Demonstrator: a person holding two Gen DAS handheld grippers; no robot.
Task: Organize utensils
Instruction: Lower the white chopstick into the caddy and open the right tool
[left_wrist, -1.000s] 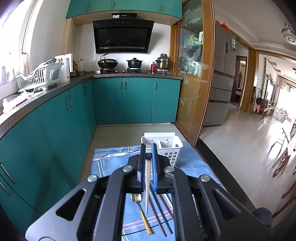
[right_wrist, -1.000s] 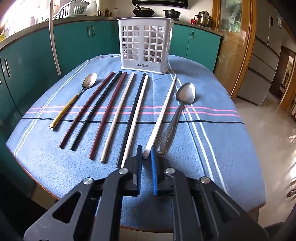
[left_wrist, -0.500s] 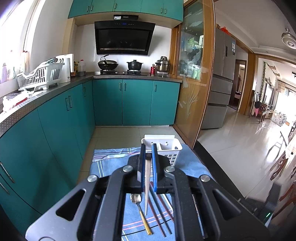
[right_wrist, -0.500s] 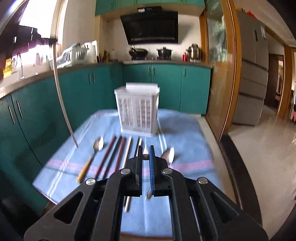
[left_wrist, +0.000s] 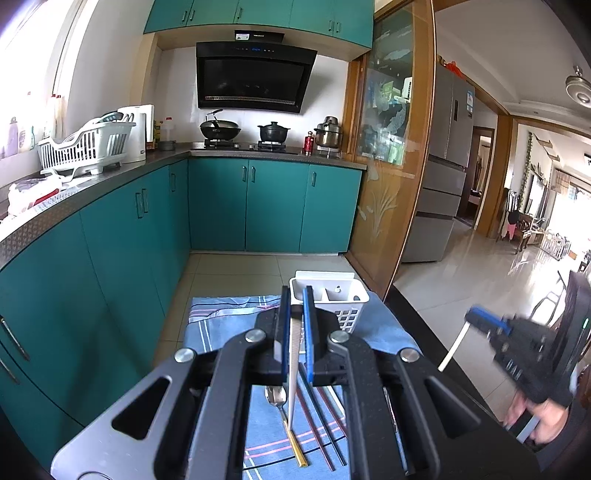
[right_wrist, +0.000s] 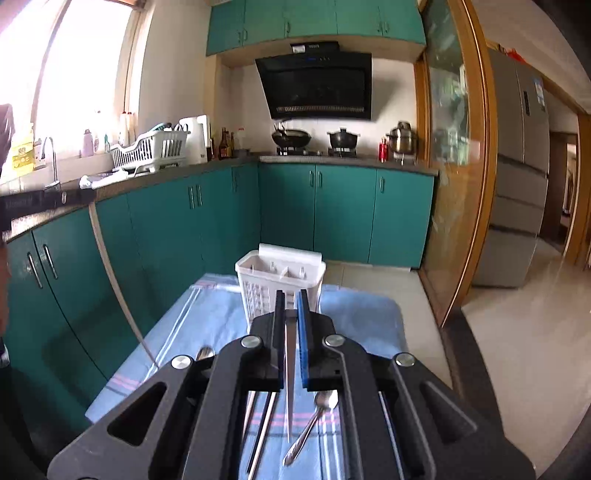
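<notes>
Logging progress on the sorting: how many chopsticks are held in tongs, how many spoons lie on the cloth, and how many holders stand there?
Chopsticks held: 2, the left chopstick in the left tongs and the right chopstick in the right tongs
Spoons on the cloth: 2, the gold-handled spoon and the silver spoon
Holders: 1, the white holder
Total: 5

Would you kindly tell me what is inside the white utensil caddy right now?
The white utensil caddy shows only its own dividers; no utensil stands above its rim. The compartment bottoms are hidden by its walls.
</notes>
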